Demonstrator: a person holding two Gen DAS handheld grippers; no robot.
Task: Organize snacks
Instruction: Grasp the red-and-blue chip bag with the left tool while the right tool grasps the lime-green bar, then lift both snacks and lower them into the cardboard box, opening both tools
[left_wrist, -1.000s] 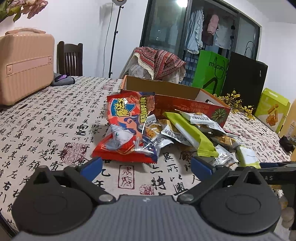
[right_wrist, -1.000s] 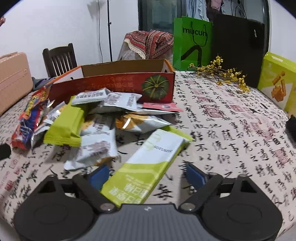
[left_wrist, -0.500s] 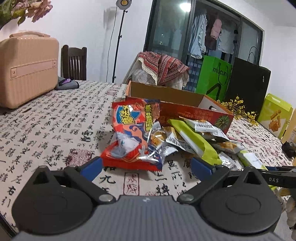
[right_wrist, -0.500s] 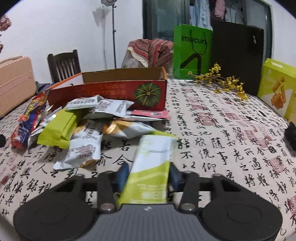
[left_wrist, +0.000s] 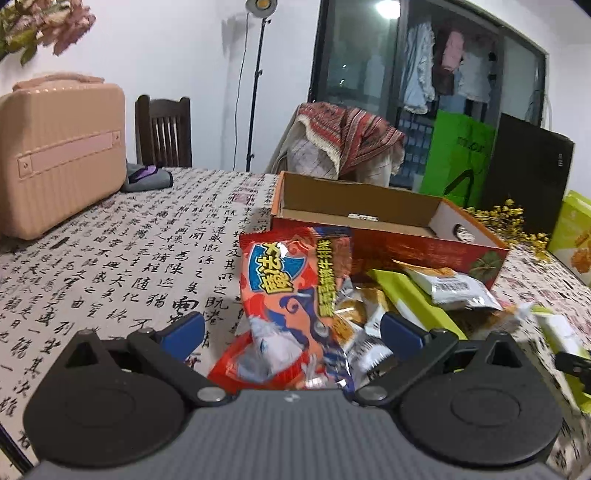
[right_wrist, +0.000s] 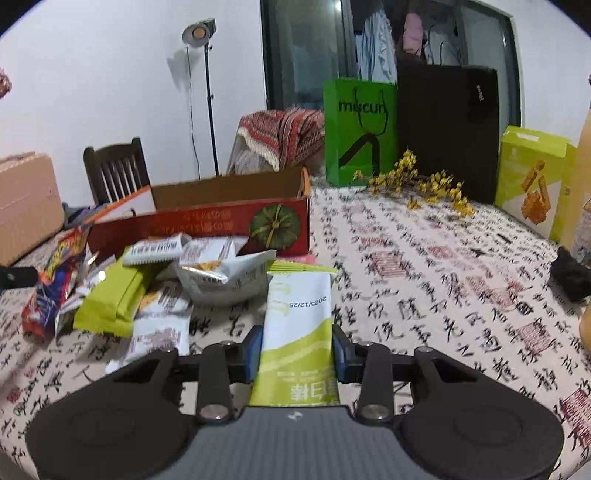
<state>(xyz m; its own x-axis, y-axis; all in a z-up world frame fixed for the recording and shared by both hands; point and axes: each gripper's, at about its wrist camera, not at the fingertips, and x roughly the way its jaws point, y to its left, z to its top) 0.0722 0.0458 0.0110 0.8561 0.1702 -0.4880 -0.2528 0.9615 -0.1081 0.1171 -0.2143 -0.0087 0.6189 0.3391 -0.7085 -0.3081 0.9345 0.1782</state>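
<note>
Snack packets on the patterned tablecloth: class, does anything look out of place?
Yes: the packets lie heaped beside the open red cardboard box, not in it, with the red-orange crisp bag propped against the pile.

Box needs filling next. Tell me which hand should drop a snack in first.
Right. The right gripper is already shut on the green-and-white packet; the left gripper is open around the red bag, not gripping. The box looks unobstructed.

The table (right_wrist: 424, 280) (calligraphy-print cloth) bears a snack pile (right_wrist: 155, 280), red box (right_wrist: 207, 225), green bag (right_wrist: 360, 129) and suitcase (left_wrist: 55, 151).
</note>
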